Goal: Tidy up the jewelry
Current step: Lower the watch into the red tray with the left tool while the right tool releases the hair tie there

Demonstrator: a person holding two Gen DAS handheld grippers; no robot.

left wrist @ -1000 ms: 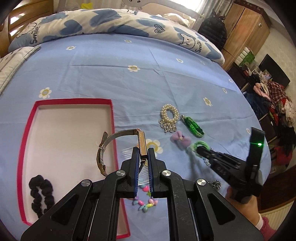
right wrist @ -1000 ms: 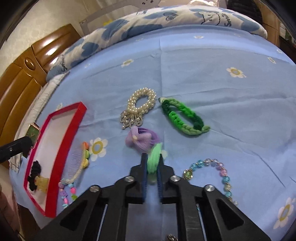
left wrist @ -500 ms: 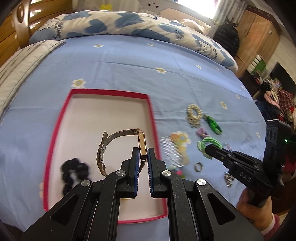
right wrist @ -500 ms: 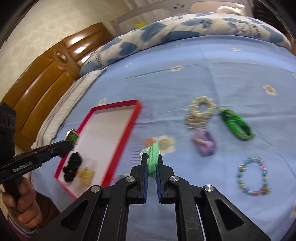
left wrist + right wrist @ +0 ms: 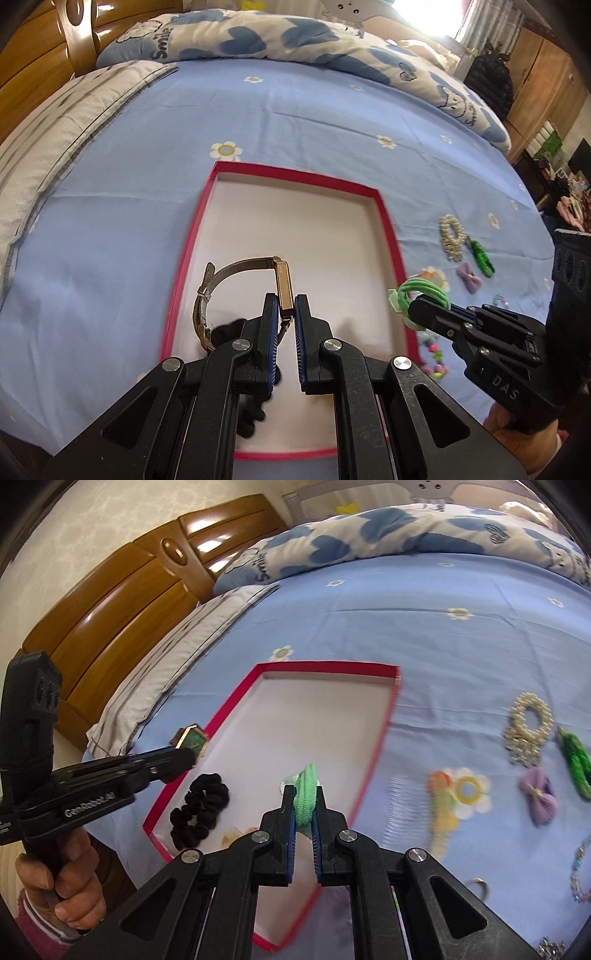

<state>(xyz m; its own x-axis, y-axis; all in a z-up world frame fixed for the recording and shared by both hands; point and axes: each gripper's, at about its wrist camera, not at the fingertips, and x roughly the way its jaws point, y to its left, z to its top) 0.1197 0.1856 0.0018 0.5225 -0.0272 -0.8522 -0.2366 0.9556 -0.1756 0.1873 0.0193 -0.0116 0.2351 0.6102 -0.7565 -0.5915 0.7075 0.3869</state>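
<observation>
A red-rimmed tray [image 5: 387, 221] with a white floor lies on the blue bedsheet; it also shows in the right wrist view [image 5: 376, 753]. My left gripper [image 5: 285, 306] is shut on a gold watch [image 5: 284, 284] with a mesh strap, held above the tray; the watch also shows in the right wrist view [image 5: 190, 740]. My right gripper [image 5: 304, 797] is shut on a green hair tie [image 5: 308, 786], over the tray's right part; the tie also shows in the left wrist view [image 5: 417, 291]. A black scrunchie [image 5: 199, 808] lies in the tray.
On the sheet right of the tray lie a pearl bracelet [image 5: 530, 720], a green braided band [image 5: 576, 764], a purple bow [image 5: 539, 799], a clear comb with coloured beads [image 5: 439, 812], a ring [image 5: 478, 886] and a beaded bracelet [image 5: 580, 867]. A wooden headboard [image 5: 122, 602] and pillows stand behind.
Both grippers have moved left, from over the loose jewelry to above the tray, each still holding its item. The tray now fills the middle of both views.
</observation>
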